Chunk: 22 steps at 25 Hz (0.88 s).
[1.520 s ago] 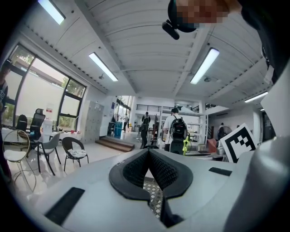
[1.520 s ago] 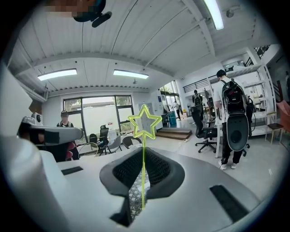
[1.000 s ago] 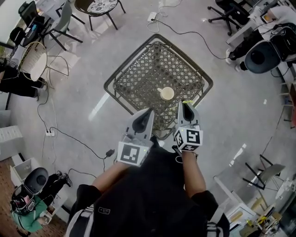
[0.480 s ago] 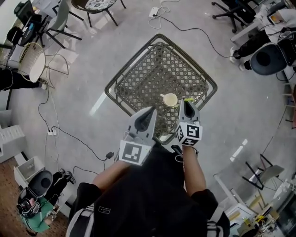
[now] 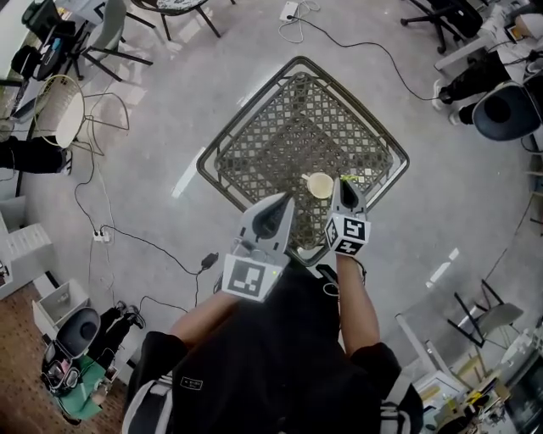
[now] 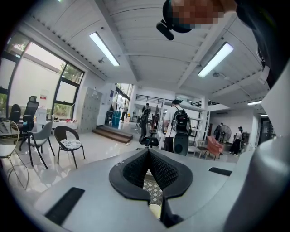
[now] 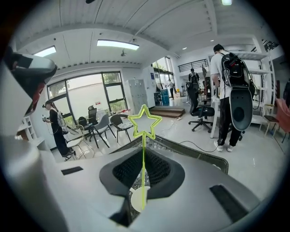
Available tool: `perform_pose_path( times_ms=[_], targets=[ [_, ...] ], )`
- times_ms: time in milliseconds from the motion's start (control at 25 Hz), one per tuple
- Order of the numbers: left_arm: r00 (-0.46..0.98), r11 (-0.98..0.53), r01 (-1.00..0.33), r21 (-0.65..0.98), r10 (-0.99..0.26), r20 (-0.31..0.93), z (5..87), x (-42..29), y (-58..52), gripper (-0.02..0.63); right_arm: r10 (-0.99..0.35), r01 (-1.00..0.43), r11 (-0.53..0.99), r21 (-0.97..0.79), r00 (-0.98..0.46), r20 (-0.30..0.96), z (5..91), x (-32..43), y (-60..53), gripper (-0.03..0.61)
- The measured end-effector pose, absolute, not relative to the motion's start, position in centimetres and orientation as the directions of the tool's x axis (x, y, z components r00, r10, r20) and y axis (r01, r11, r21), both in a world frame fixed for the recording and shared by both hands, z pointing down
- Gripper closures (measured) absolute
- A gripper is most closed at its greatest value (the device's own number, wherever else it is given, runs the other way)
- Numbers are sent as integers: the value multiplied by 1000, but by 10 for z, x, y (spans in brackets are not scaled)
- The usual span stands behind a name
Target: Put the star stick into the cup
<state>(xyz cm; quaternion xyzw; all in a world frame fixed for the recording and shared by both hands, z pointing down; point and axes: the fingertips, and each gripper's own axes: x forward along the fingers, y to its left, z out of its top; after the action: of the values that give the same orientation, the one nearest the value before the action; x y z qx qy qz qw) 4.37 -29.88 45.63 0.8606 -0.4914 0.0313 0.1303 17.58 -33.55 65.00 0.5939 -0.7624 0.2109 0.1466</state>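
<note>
A pale cup (image 5: 320,185) stands upright near the front right corner of the metal lattice table (image 5: 280,127). My right gripper (image 5: 345,183) is just right of the cup, shut on the yellow-green star stick (image 5: 348,179). In the right gripper view the stick (image 7: 144,172) rises straight up between the jaws, its star (image 7: 144,122) on top, and the cup (image 7: 136,200) shows below. My left gripper (image 5: 282,202) is over the table's front edge, left of the cup, shut on nothing. Its jaws meet (image 6: 148,152) in the left gripper view.
Chairs (image 5: 64,110) stand at the far left and top of the floor. Cables (image 5: 136,242) and a power strip (image 5: 289,12) lie on the floor. Office chairs and desks (image 5: 496,76) are at the right. People (image 7: 229,97) stand in the room beyond.
Both grippers have moved forward over the table. The right gripper, still holding the star stick, has come level with the cup, close at its right side.
</note>
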Motion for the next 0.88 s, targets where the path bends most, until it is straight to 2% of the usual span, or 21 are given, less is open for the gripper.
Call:
perform_pose_path(
  times_ms=[880],
  targets=[
    [526, -485, -848, 213, -821, 225, 472, 42, -341, 598, -683, -974, 157, -162, -226, 695, 752, 178, -345, 558]
  ],
)
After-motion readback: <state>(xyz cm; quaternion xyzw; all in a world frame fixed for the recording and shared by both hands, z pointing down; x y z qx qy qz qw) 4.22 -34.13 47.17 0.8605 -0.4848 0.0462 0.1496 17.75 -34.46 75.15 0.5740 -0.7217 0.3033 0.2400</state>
